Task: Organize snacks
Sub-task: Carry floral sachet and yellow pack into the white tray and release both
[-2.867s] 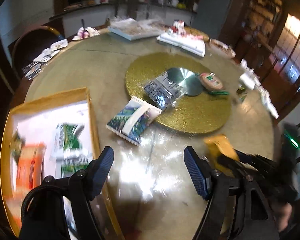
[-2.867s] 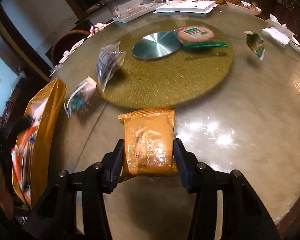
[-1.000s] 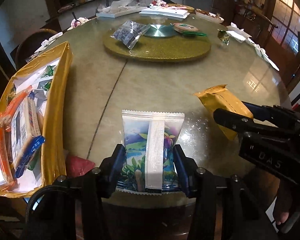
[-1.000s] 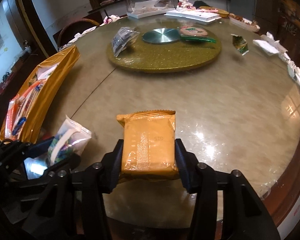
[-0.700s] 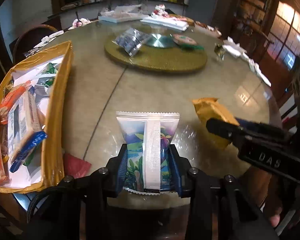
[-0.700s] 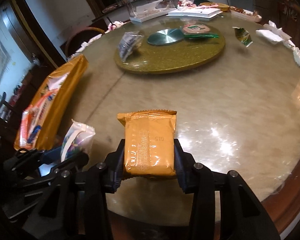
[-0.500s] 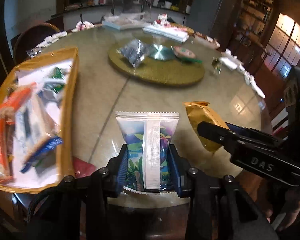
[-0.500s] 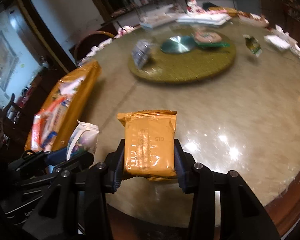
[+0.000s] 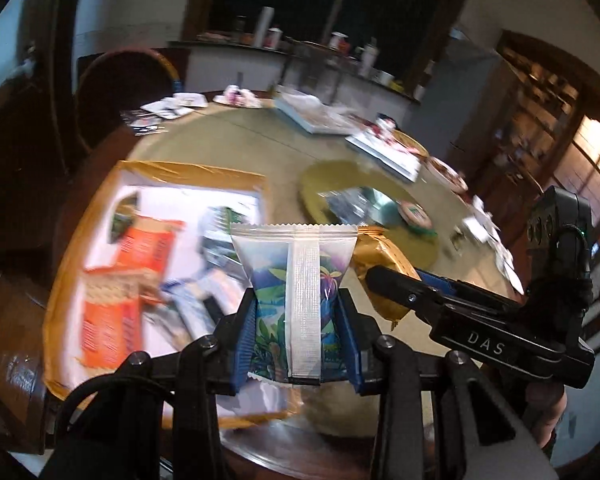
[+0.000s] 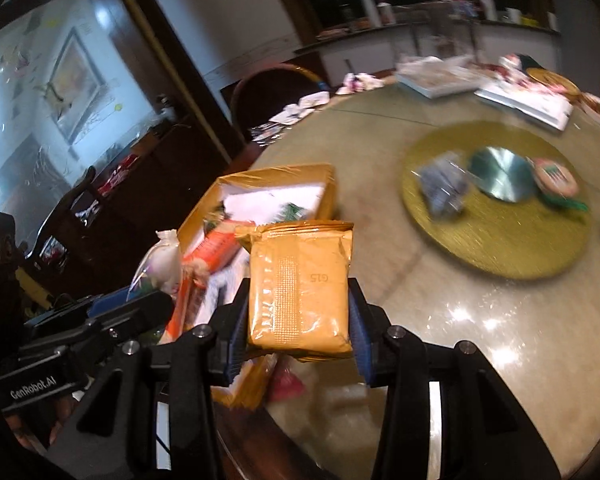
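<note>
Your left gripper (image 9: 296, 344): jaws clamp floral snack packet (image 9: 296, 280). Right gripper (image 10: 298, 332): jaws clamp orange packet (image 10: 300, 284). Both now swung from open bench (image 10: 500, 340) to over gold box (image 9: 80, 208), off near bench edge. Release into box likely next. Two snacks remain on far turntable (image 10: 500, 248).

1. I was in a home, in its dining room: a big round table (image 10: 500, 320) with a glossy top filled most of my view.
2. A golden turntable (image 10: 500, 240) sat at its middle, the kind used for shared family meals.
3. A round-backed wooden chair (image 9: 112, 92) stood at the far edge.
4. Behind it ran a counter (image 9: 260, 56) crowded with bottles and cups, much like a kitchen pass.
5. A framed picture (image 10: 76, 96) hung on the wall, and dark wooden shelves (image 9: 540, 92) stood beside a window (image 9: 592, 156).
</note>
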